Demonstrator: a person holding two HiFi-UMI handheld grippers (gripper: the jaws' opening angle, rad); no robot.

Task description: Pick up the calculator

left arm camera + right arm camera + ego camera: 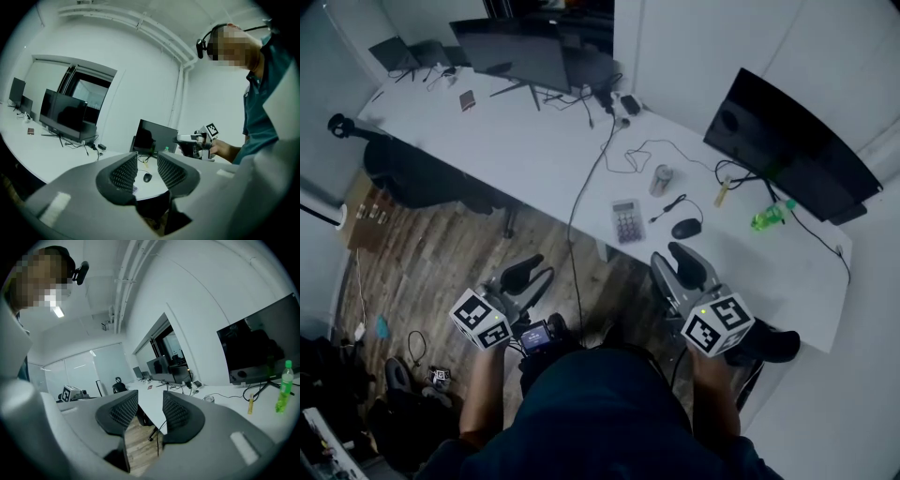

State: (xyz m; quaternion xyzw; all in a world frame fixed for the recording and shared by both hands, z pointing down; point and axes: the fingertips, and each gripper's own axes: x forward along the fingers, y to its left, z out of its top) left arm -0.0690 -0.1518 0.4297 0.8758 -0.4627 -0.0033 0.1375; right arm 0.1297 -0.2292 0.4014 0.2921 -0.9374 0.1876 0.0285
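Observation:
The calculator [626, 221], grey with rows of purple keys, lies flat on the white desk [534, 150] near its front edge. Both grippers hang over the wooden floor in front of the desk, short of the calculator. My left gripper [530, 279] is lower left of it, open, and nothing sits between its ribbed pads [125, 172]. My right gripper [680, 267] is just below and right of the calculator, open too, with only floor and desk edge showing through its gap [150, 404]. In the left gripper view a black mouse [147, 177] shows between the jaws.
A black mouse [686, 228] lies right of the calculator, with a metal can [661, 179] behind it. A green bottle [769, 216] and a dark monitor [787, 150] stand at the right, and more monitors [516, 52] at the back. Cables [591, 187] trail over the desk edge. An office chair [412, 173] stands at the left.

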